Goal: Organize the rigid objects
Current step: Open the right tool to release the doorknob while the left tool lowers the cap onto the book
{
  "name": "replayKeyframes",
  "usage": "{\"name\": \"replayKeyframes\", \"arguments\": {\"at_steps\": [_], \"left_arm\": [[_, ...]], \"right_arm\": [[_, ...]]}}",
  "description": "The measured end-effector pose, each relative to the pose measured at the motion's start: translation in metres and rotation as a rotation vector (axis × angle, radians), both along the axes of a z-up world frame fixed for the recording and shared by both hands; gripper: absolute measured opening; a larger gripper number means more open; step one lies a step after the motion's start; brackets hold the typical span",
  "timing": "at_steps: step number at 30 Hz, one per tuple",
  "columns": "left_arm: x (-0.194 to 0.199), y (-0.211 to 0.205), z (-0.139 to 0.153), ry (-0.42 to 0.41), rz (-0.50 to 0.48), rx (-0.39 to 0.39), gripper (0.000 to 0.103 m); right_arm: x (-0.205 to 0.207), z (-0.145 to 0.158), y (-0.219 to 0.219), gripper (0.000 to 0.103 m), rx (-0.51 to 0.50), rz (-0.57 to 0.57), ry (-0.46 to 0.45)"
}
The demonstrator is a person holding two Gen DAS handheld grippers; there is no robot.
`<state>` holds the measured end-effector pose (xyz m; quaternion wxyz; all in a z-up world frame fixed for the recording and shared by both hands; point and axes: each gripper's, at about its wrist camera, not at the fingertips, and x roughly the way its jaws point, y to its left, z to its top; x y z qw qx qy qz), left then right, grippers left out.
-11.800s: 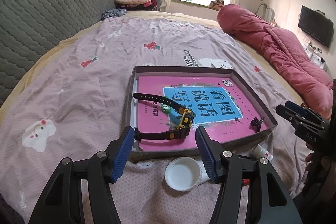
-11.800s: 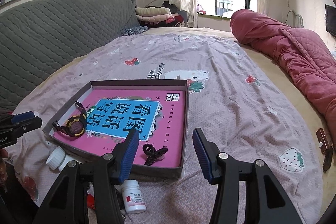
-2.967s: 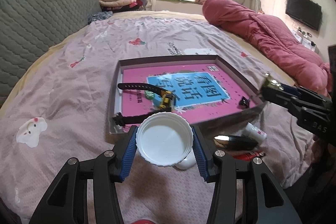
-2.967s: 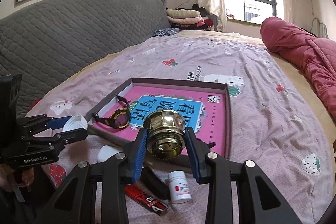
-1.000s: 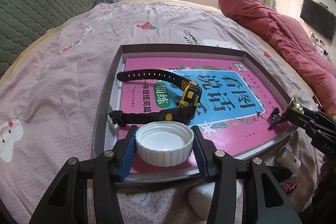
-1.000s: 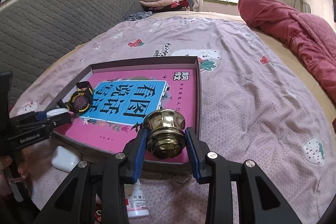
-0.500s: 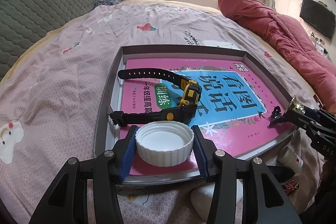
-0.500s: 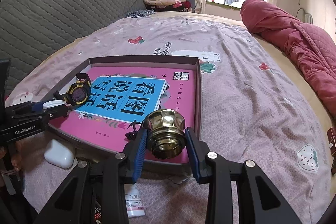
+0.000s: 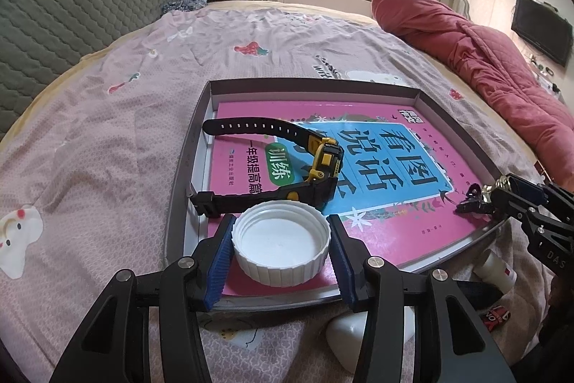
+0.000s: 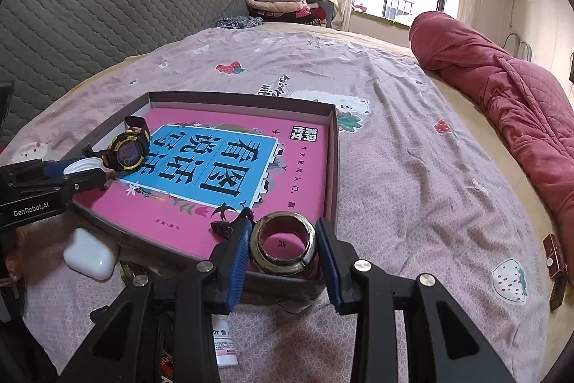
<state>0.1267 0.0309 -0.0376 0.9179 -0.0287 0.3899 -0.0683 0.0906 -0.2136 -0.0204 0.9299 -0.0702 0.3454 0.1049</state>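
Note:
A shallow grey box tray lies on the bed, lined with a pink and blue book. A black and yellow watch lies on the book. My left gripper is shut on a white plastic lid, held over the tray's near left corner. My right gripper is shut on a brass ring-shaped knob, its hollow side facing the camera, at the tray's near right corner. A small black clip lies on the book just beside the knob.
Outside the tray lie a white earbud case, a small white pill bottle and a red-labelled item. A brown lighter-like object lies on the sheet at right. A red quilt is piled far right.
The brass knob has turned in my right gripper: its domed end showed before, now its hollow ring side faces me. The left gripper with the lid has barely moved.

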Motion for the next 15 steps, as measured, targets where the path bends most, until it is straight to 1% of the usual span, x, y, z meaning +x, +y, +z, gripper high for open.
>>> {"name": "replayKeyframes", "arguments": {"at_steps": [10, 15], "left_arm": [[-0.0023, 0.0006, 0.0009, -0.002, -0.003, 0.001, 0.051], [-0.0035, 0.0028, 0.0021, -0.002, -0.004, -0.009, 0.052]], "right_arm": [[-0.0002, 0.0005, -0.0070, 0.037, 0.040, 0.000, 0.015], [-0.0001, 0.0006, -0.0073, 0.037, 0.042, -0.001, 0.014]]}}
